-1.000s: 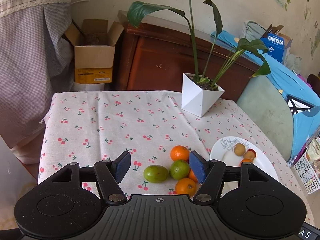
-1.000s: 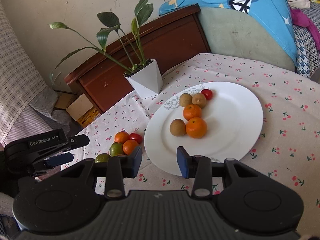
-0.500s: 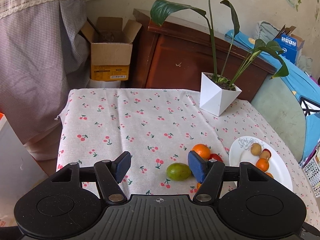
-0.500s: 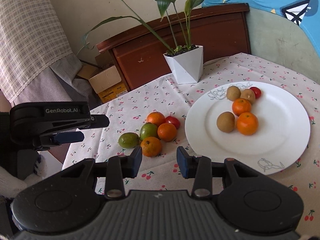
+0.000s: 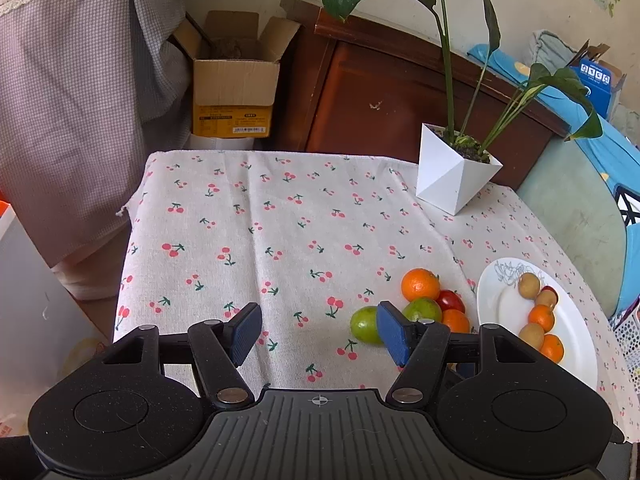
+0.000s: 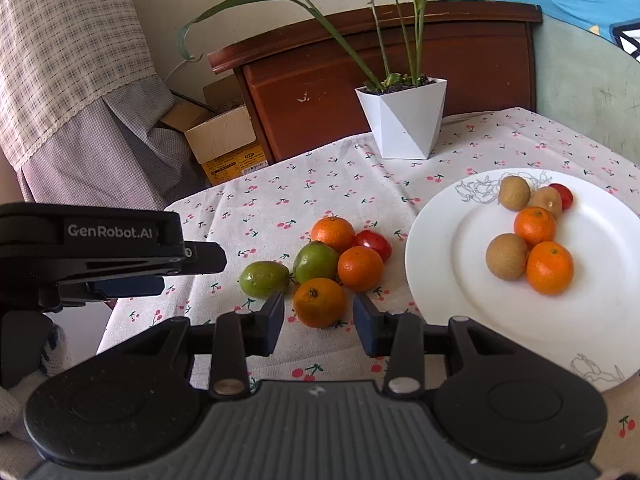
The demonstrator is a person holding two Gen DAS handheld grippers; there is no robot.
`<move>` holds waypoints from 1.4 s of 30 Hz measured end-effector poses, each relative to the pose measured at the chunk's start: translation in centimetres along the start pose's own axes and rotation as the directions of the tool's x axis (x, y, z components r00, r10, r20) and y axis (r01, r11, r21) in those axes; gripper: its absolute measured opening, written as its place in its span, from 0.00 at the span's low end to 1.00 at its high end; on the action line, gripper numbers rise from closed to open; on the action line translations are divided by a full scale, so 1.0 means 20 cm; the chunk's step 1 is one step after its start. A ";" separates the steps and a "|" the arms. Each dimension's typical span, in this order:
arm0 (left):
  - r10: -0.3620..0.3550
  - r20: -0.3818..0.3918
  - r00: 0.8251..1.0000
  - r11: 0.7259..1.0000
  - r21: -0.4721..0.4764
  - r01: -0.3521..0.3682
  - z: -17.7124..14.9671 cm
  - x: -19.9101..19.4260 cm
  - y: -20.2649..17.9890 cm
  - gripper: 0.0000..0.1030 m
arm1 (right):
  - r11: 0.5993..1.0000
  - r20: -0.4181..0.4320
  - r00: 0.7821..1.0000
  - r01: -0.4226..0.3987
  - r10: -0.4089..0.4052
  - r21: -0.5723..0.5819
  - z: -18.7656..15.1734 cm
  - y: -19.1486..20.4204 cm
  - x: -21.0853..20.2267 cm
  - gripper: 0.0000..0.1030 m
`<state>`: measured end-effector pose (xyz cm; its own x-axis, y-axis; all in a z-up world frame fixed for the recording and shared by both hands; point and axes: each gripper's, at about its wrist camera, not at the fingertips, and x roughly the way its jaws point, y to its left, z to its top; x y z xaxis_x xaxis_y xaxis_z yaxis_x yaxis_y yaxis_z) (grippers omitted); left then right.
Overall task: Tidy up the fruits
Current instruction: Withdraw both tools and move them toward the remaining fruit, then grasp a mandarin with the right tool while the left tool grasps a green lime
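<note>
The nearest orange (image 6: 319,302) of the loose fruit pile shows whole only in the right wrist view; the left wrist view hides it behind a finger. It lies just beyond the right gripper (image 6: 319,323), centred on its gap, untouched. Both that and the left gripper (image 5: 318,334) gape, empty. The white plate (image 6: 452,312) sits right of the pile.

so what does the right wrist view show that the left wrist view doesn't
Only the right wrist view shows the left tool from the side and the nearest orange, which sits just ahead of the open right tool. Only the left wrist view shows the open left tool head on, over bare tablecloth. Both show the white plate, the green fruit and the white plant pot.
</note>
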<state>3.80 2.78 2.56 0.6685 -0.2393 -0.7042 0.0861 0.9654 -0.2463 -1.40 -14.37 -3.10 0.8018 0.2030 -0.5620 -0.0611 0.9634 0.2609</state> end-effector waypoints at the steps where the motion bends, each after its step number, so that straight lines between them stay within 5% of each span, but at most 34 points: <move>1: 0.000 0.000 1.000 1.000 0.001 0.000 0.00 0.00 0.00 0.61 | 1.000 0.001 1.000 0.007 -0.007 -0.006 0.00 0.00 0.01 0.39; 8: -0.018 -0.009 1.000 1.000 0.021 0.018 -0.02 0.02 -0.02 0.61 | 0.999 -0.006 1.000 0.025 -0.025 -0.038 -0.01 0.01 0.04 0.30; 31: -0.040 0.002 0.999 0.980 0.197 0.039 -0.10 0.15 -0.18 0.58 | 0.998 -0.015 0.998 0.061 -0.060 0.034 -0.03 -0.10 -0.06 0.30; 34: -0.042 0.015 0.999 0.978 0.206 0.038 -0.10 0.16 -0.18 0.52 | 0.998 -0.015 0.998 0.061 -0.061 0.033 -0.03 -0.10 -0.06 0.30; 38: -0.066 0.018 0.998 0.977 0.206 0.061 -0.11 0.16 -0.18 0.32 | 0.997 -0.013 0.998 0.065 -0.064 0.030 -0.03 -0.10 -0.06 0.30; 42: -0.087 0.016 0.996 0.974 0.211 0.082 -0.12 0.15 -0.19 0.32 | 0.997 -0.013 0.997 0.072 -0.072 0.028 -0.03 -0.09 -0.06 0.30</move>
<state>3.79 -1.79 -0.22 0.6702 -0.3205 -0.6694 0.2942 0.9428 -0.1569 -2.61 -16.27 -3.49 0.7963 0.1353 -0.5895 0.0137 0.9704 0.2412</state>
